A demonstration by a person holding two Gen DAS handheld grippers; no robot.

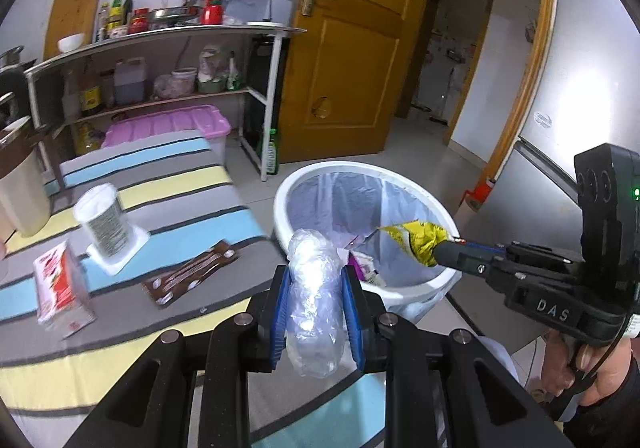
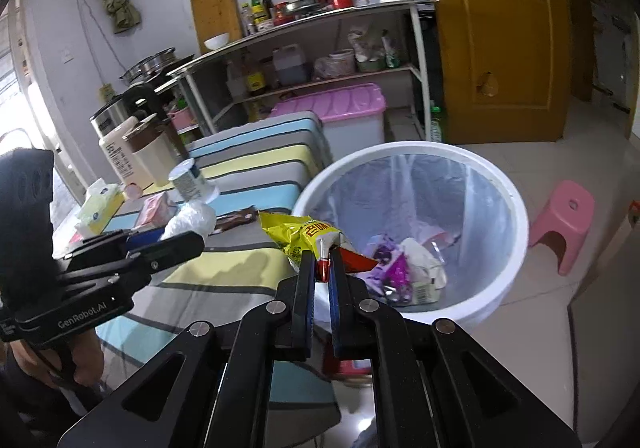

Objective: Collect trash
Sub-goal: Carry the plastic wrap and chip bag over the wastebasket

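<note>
My left gripper [image 1: 316,278] is shut on a crumpled clear plastic wrap [image 1: 314,300], held over the table edge just short of the white trash bin [image 1: 362,174]. The right gripper [image 2: 322,262] is shut on a yellow snack wrapper [image 2: 298,234] above the near rim of the bin [image 2: 404,148]. In the left wrist view the right gripper [image 1: 442,248] holds the yellow wrapper [image 1: 416,242] over the bin's right side. In the right wrist view the left gripper [image 2: 176,236] shows at left with the clear wrap [image 2: 190,218]. Purple and white wrappers [image 2: 394,268] lie inside the lined bin.
On the striped tablecloth [image 1: 168,188] lie a brown wrapper [image 1: 192,272], an upturned cup [image 1: 106,224] and a red-and-white carton [image 1: 60,288]. A tissue pack [image 2: 100,208] and jugs [image 2: 136,156] stand farther back. Shelf [image 1: 160,36], pink-lidded box [image 1: 172,126], door [image 1: 352,48], pink stool [image 2: 564,224].
</note>
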